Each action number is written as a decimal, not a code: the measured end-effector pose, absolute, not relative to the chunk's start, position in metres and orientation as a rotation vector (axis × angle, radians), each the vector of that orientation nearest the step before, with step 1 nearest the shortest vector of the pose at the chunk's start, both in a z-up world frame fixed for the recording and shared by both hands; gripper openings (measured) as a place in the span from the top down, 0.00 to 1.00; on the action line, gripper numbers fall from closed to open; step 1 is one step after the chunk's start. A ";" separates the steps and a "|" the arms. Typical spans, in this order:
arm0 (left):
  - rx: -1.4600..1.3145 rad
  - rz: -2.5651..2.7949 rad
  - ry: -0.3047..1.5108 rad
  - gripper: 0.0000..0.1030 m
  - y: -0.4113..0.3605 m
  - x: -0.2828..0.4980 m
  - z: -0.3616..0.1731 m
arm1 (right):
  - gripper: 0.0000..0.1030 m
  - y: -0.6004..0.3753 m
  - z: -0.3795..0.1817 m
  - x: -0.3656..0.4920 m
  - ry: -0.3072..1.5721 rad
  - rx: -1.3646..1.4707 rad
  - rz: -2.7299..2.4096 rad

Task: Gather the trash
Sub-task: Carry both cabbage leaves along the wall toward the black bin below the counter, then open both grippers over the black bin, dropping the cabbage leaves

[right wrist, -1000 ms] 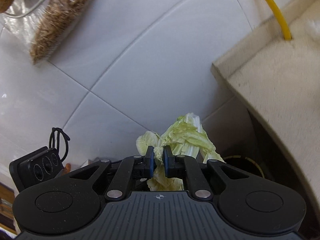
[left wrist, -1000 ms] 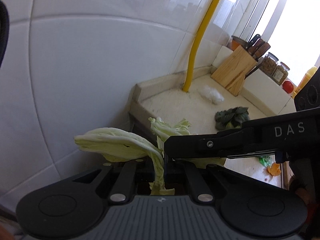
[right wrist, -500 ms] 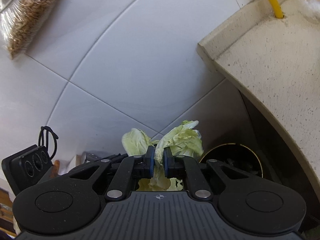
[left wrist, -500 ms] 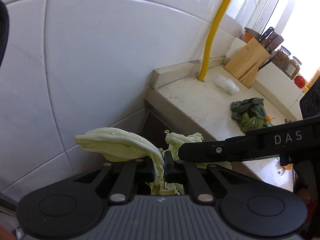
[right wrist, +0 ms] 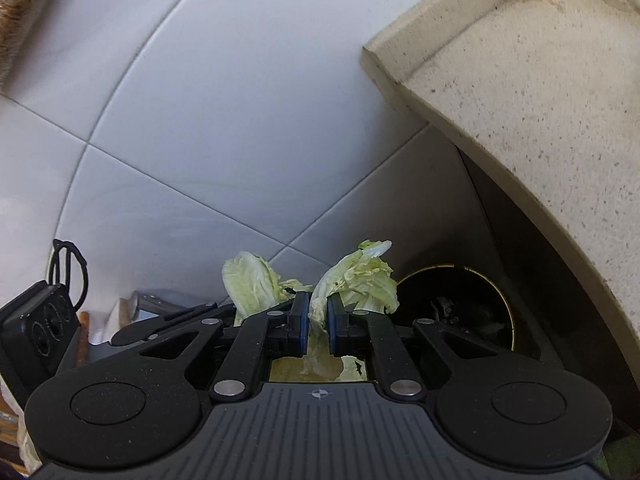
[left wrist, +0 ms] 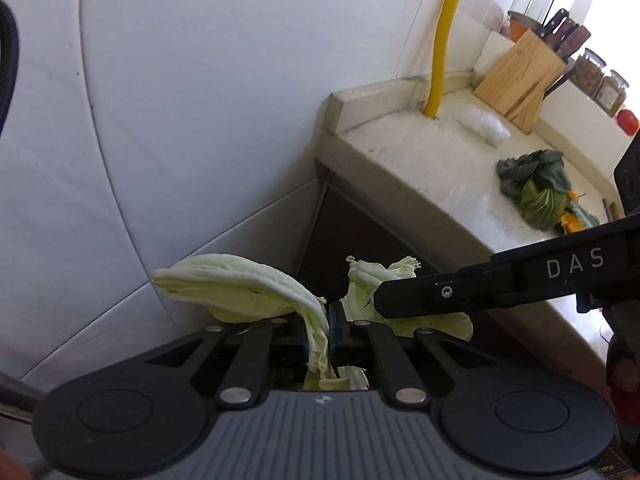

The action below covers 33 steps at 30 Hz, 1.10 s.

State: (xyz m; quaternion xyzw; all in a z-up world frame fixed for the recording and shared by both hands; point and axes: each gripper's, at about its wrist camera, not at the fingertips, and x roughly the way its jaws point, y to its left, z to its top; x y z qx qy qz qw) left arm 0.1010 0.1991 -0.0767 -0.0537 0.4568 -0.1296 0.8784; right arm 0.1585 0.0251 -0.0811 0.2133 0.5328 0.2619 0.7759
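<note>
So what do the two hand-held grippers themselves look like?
Both match: the left hand-held gripper and right hand-held gripper have matte black linkage arms with silver pivot pins, blue-edged pads, round black side discs and a ribbed grey body. White "DAS" lettering marks the right one's finger.

I can read only "DAS", in pale capitals along the black arm of the right hand-held gripper (left wrist: 362, 294) crossing my left view.

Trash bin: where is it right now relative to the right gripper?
In the right wrist view the trash bin sits low at right, tucked under the counter, just beyond the right gripper and its cabbage leaf.
</note>
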 end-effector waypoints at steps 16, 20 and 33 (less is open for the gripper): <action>-0.049 -0.206 1.060 0.55 0.198 0.108 -0.095 | 0.77 0.018 -0.098 0.161 1.216 0.480 0.521; -0.061 -0.234 1.090 0.54 0.196 0.109 -0.097 | 0.68 0.014 -0.097 0.160 1.209 0.491 0.515; -0.070 -0.268 1.280 0.52 0.191 0.116 -0.123 | 0.57 0.002 -0.097 0.153 1.196 0.534 0.488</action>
